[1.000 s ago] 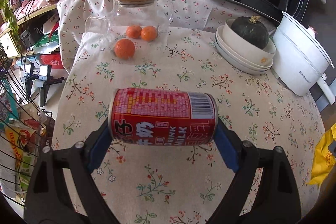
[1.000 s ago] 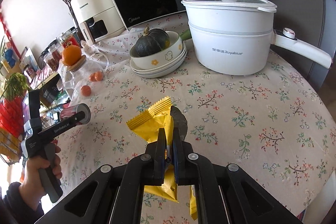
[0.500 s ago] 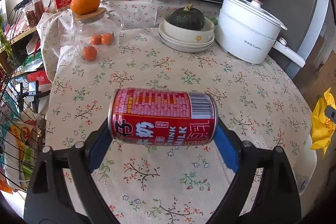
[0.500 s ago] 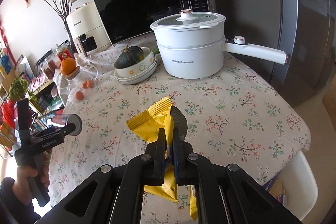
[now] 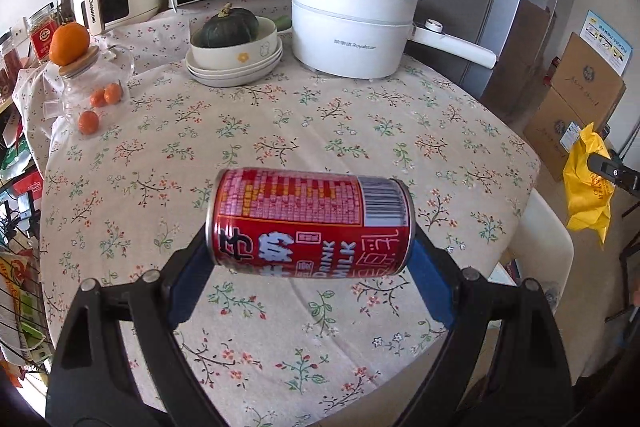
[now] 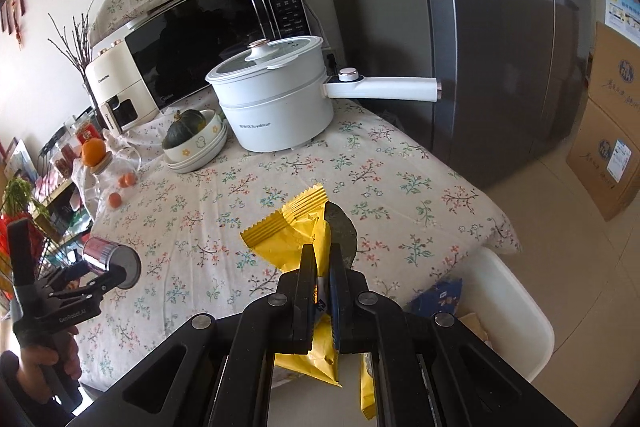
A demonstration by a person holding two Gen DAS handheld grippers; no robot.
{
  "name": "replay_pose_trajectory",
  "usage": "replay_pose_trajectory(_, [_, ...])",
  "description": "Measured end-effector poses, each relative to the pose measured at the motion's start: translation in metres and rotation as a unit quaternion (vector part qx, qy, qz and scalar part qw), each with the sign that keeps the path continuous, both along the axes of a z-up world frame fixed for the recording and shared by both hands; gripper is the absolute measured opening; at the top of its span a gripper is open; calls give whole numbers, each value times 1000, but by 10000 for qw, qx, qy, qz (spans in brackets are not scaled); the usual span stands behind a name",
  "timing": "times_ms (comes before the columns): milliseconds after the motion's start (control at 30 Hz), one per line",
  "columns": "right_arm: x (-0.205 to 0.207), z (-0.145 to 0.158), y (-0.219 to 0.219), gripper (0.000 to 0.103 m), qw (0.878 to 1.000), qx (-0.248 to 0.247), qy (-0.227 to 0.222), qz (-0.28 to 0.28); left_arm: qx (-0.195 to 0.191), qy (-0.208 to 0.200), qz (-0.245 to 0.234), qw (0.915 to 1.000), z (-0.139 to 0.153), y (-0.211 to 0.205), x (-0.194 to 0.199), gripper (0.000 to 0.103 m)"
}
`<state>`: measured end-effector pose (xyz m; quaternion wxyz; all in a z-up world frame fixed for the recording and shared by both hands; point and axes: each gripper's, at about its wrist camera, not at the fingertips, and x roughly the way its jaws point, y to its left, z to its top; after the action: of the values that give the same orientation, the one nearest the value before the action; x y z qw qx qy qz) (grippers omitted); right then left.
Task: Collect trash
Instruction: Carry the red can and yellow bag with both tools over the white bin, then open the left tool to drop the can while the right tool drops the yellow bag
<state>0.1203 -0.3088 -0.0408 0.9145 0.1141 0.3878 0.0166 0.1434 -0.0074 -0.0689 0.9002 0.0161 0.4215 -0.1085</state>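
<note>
both grippers hold trash above the flowered table [image 5: 320,115].
the left gripper [image 5: 310,259] has its jaws wide, clamped on the ends of a sideways red can [image 5: 310,221]; the right gripper [image 6: 323,267], jaws nearly together, pinches a yellow wrapper [image 6: 296,227] near the table edge.

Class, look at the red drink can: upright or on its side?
On its side. The red drink can lies horizontal, the left gripper clamping its two ends.
</note>
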Motion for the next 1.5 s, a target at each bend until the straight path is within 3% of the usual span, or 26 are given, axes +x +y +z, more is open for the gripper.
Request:
replay_pose_trajectory(200, [-10, -18, -37, 7, 9977, -5, 506, -450, -143, 101, -576, 9982, 1, -57, -14, 90])
replay_pose_trajectory(367, [-20, -33, -63, 7, 9934, 19, 878, -736, -15, 136, -1202, 9927, -5, -115, -30, 90])
replay_pose_trajectory(733, [-39, -62, -117, 7, 9836, 102, 1367, -1175, 319, 328, -2468, 9680, -30, -226, -51, 90])
replay_pose_trajectory(1000, [-49, -69, -151, 7, 9783, 134, 1486, -1440, 309, 333, -2818, 9584, -45, -269, -46, 92])
replay_pose_trajectory(1133, [-48, -71, -163, 9, 9772, 250, 1472, -1510, 274, 279, -2631, 9640, -46, -275, -39, 99])
replay_pose_trajectory(1267, [-47, -72, -168, 26, 9763, 380, 1471, -1539, 239, 265, -2459, 9687, -42, -272, -32, 100])
replay_pose_trajectory(1333, [-47, -70, -168, 49, 9767, 374, 1421, -1563, 207, 270, -2359, 9712, -40, -266, -29, 100])
replay_pose_trajectory(1500, [-51, -59, -165, 59, 9792, 322, 1263, -1552, 243, 176, -2041, 9785, -33, -252, -25, 102])
